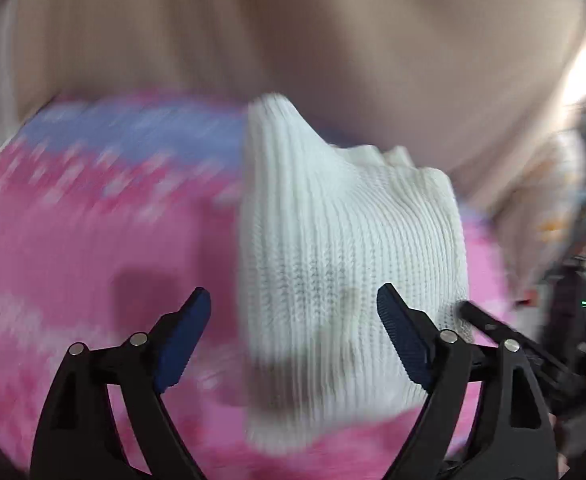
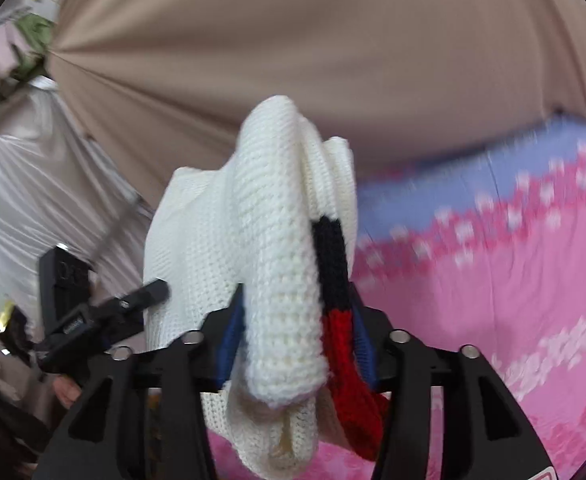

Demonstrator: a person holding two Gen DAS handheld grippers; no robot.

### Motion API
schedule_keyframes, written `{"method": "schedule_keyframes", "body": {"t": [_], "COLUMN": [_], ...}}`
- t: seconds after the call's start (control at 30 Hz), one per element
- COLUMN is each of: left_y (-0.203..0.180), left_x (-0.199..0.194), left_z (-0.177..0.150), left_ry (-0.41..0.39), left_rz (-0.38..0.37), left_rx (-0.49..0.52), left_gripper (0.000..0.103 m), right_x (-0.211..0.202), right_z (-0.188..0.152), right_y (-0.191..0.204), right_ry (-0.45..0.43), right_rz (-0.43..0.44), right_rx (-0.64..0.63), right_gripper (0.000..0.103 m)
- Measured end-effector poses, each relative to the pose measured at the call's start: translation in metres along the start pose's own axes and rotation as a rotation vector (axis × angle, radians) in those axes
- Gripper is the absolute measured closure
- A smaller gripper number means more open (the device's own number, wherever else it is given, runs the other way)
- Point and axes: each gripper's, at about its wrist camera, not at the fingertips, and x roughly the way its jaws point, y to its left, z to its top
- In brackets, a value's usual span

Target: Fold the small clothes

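A white ribbed knit garment (image 2: 277, 248) with a black and a red band (image 2: 335, 280) hangs bunched between the blue pads (image 2: 231, 332) of my right gripper (image 2: 297, 336), which is shut on it. Seen from the left wrist, the same knit garment (image 1: 333, 240) hangs above the pink bedsheet. My left gripper (image 1: 293, 332) stands open. Its left pad (image 1: 187, 336) is clear of the cloth and its right pad (image 1: 397, 340) stands in front of it without pressing. In the right wrist view a black finger of the left gripper (image 2: 141, 298) lies against the garment's left side.
A pink bedsheet (image 1: 73, 260) with a blue patterned border (image 2: 473, 172) lies below. Beige fabric (image 2: 293, 40) fills the background. Shiny pale drapery (image 2: 33, 184) hangs at the left, with a hand (image 2: 67, 394) below it. Dark clutter (image 1: 585, 280) sits at the far right.
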Motion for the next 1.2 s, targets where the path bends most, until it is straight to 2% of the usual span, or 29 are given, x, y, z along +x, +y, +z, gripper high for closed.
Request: {"method": "schedule_keyframes", "body": {"t": [0.03, 0.07, 0.1, 0.13, 0.2, 0.23, 0.27, 0.3, 0.37, 0.47, 0.5, 0.53, 0.57, 0.6, 0.63, 0.67, 0.73, 0.8, 0.87, 0.93, 1.0, 1.03, 1.07, 1.13, 1.2], "left_y": [0.018, 0.030, 0.041, 0.044, 0.035, 0.028, 0.021, 0.013, -0.007, -0.012, -0.010, -0.006, -0.001, 0.008, 0.019, 0.027, 0.041, 0.052, 0.058, 0.061, 0.058, 0.055, 0.050, 0.042, 0.026], "left_x": [0.019, 0.029, 0.025, 0.017, 0.001, -0.002, -0.003, 0.009, 0.038, 0.070, 0.078, 0.086, 0.091, 0.092, 0.084, 0.077, 0.060, 0.056, 0.067, 0.081, 0.072, 0.064, 0.051, 0.035, 0.025], "left_z": [-0.015, -0.031, -0.049, -0.059, -0.076, -0.081, -0.086, -0.091, -0.095, -0.110, -0.112, -0.111, -0.109, -0.102, -0.094, -0.086, -0.071, -0.066, -0.074, -0.091, -0.096, -0.096, -0.093, -0.082, -0.066], "left_ry": [0.069, 0.121, 0.129, 0.115, 0.083, 0.070, 0.069, 0.092, 0.167, 0.204, 0.211, 0.226, 0.241, 0.258, 0.255, 0.236, 0.202, 0.207, 0.236, 0.293, 0.284, 0.267, 0.242, 0.204, 0.140], "left_rz": [0.073, 0.085, 0.042, 0.030, 0.047, 0.045, 0.039, 0.016, 0.016, 0.070, 0.094, 0.110, 0.117, 0.103, 0.085, 0.080, 0.079, 0.104, 0.128, 0.149, 0.162, 0.158, 0.133, 0.100, 0.101], "left_rx": [-0.041, -0.076, -0.111, -0.115, -0.059, -0.034, -0.021, -0.007, 0.041, 0.096, 0.103, 0.101, 0.087, 0.043, 0.002, -0.028, -0.057, -0.055, -0.045, -0.054, -0.048, -0.041, -0.037, -0.023, 0.027], "left_gripper": [0.047, 0.048, 0.047, 0.042, 0.033, 0.027, 0.024, 0.020, 0.020, 0.022, 0.034, 0.056, 0.069, 0.085, 0.092, 0.093, 0.093, 0.093, 0.092, 0.092, 0.092, 0.092, 0.090, 0.078, 0.067], "right_x": [0.030, 0.064, 0.082, 0.089, 0.079, 0.071, 0.069, 0.068, 0.076, 0.098, 0.107, 0.119, 0.128, 0.136, 0.145, 0.151, 0.148, 0.132, 0.125, 0.139, 0.163, 0.168, 0.161, 0.150, 0.138], "right_z": [-0.018, -0.042, -0.060, -0.082, -0.105, -0.113, -0.117, -0.121, -0.120, -0.107, -0.103, -0.100, -0.096, -0.096, -0.095, -0.092, -0.080, -0.063, -0.059, -0.072, -0.101, -0.116, -0.123, -0.123, -0.117], "right_y": [-0.018, -0.041, -0.057, -0.072, -0.077, -0.071, -0.064, -0.059, -0.054, -0.054, -0.056, -0.061, -0.062, -0.066, -0.071, -0.071, -0.052, -0.018, -0.005, -0.020, -0.049, -0.060, -0.065, -0.064, -0.059], "right_ry": [0.047, 0.135, 0.213, 0.276, 0.264, 0.255, 0.258, 0.262, 0.278, 0.301, 0.313, 0.331, 0.349, 0.371, 0.386, 0.409, 0.383, 0.326, 0.301, 0.335, 0.435, 0.466, 0.448, 0.434, 0.416], "right_rz": [-0.088, -0.222, -0.307, -0.301, -0.196, -0.190, -0.193, -0.195, -0.173, -0.180, -0.177, -0.188, -0.191, -0.179, -0.157, -0.128, -0.058, 0.060, 0.084, -0.015, -0.219, -0.247, -0.221, -0.215, -0.228], "right_rx": [-0.003, -0.003, 0.025, 0.107, 0.205, 0.194, 0.167, 0.143, 0.136, 0.167, 0.174, 0.183, 0.195, 0.215, 0.241, 0.265, 0.253, 0.207, 0.173, 0.162, 0.107, 0.111, 0.151, 0.179, 0.193], "right_gripper": [0.051, 0.056, 0.064, 0.075, 0.074, 0.069, 0.058, 0.055, 0.049, 0.042, 0.039, 0.039, 0.040, 0.044, 0.075, 0.088, 0.089, 0.090, 0.090, 0.090, 0.090, 0.090, 0.089, 0.084, 0.077]}}
